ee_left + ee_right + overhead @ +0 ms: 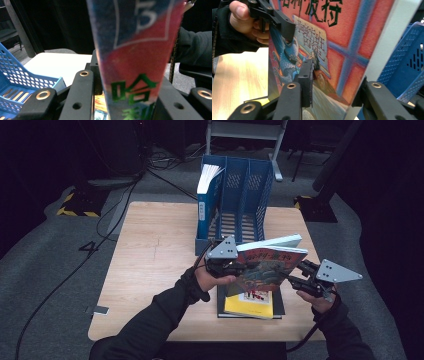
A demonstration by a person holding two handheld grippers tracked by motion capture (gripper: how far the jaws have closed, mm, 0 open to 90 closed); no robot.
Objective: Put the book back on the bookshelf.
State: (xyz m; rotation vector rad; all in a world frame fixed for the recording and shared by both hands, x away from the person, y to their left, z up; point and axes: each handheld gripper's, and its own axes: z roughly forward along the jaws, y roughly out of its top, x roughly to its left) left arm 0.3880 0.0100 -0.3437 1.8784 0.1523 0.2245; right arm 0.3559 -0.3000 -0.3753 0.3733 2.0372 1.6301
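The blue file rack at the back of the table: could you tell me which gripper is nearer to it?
Left. The left gripper holds the red book's spine end just in front of the blue file rack; the right gripper sits at the book's other edge, farther toward the table's right side.

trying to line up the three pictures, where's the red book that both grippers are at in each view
High view: the red book is held up right of centre, between the left gripper and the right gripper.
Left gripper view: its spine rises up the middle.
Right gripper view: its cover spans the centre.
Shared landmark: the blue file rack.
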